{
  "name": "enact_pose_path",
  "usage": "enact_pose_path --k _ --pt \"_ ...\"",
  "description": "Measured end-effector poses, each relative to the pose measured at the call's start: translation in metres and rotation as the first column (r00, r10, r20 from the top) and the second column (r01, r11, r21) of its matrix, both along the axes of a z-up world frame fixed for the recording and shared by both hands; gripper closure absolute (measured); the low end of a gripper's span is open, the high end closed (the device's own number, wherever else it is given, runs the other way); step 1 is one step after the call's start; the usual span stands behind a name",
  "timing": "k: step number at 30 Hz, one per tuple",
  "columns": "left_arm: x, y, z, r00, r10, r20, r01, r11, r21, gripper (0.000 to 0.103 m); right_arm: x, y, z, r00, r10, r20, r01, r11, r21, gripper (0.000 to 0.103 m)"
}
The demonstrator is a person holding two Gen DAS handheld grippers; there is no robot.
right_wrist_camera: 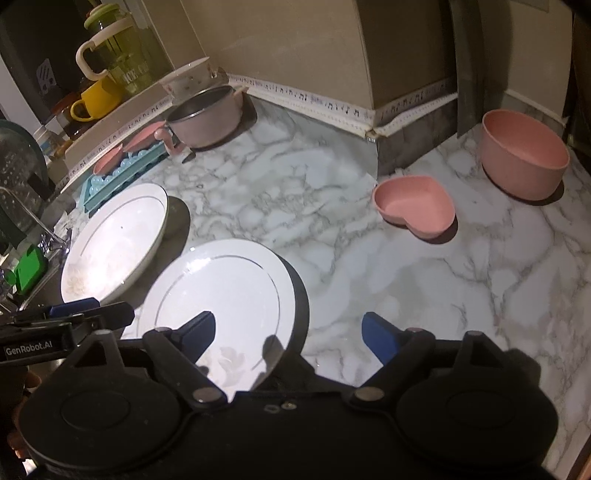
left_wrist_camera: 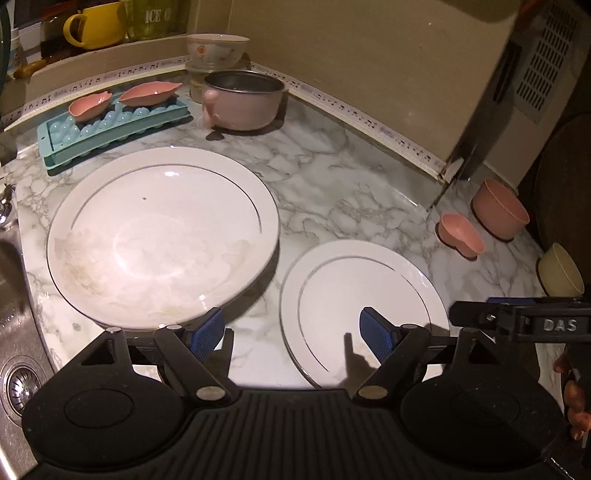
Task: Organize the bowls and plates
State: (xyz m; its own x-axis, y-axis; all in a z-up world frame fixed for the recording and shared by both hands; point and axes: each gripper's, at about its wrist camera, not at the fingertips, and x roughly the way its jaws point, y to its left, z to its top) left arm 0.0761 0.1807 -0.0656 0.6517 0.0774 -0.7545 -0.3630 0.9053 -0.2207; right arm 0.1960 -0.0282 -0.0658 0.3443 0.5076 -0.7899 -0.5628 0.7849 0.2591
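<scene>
White plates (left_wrist_camera: 162,236): 2; pink bowls (right_wrist_camera: 524,155): perhaps 4.

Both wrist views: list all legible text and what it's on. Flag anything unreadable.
"DAS": on the right gripper's black body, in the left wrist view.
"GenRobot.AI": on the left gripper's black body, in the right wrist view.
"ICE C": partial, on the green container on the shelf; the rest is cut off.
Trim strip along the wall base: printed music notes, no words.
Shelf jars: labels too small to read.

Yellow bowl (left_wrist_camera: 559,271) cut by edge; small plate (right_wrist_camera: 221,295) near rim hidden behind gripper.
</scene>
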Motion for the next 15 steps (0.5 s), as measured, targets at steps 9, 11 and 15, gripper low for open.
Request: enact_pose_path --k 9,11,15 --pt "-0.003 -0.007 -0.021 0.999 0.036 -0.015 -0.036 0.998 -0.051 0.023 0.004 0.008 -0.011 0.999 0.036 -0.036 -0.035 0.999 0.015 0.033" --pt "-0.004 -0.007 -0.022 0.999 0.04 -0.011 -0.04 0.998 -0.05 0.023 0.006 0.008 -0.014 0.998 0.035 -0.046 -0.034 0.999 0.017 0.039" --pt "-0.002 -0.004 -0.025 0.999 0.046 -0.011 -0.046 0.995 -0.083 0.026 0.01 0.009 -0.019 0.997 0.031 -0.07 -0.03 0.999 0.028 0.049"
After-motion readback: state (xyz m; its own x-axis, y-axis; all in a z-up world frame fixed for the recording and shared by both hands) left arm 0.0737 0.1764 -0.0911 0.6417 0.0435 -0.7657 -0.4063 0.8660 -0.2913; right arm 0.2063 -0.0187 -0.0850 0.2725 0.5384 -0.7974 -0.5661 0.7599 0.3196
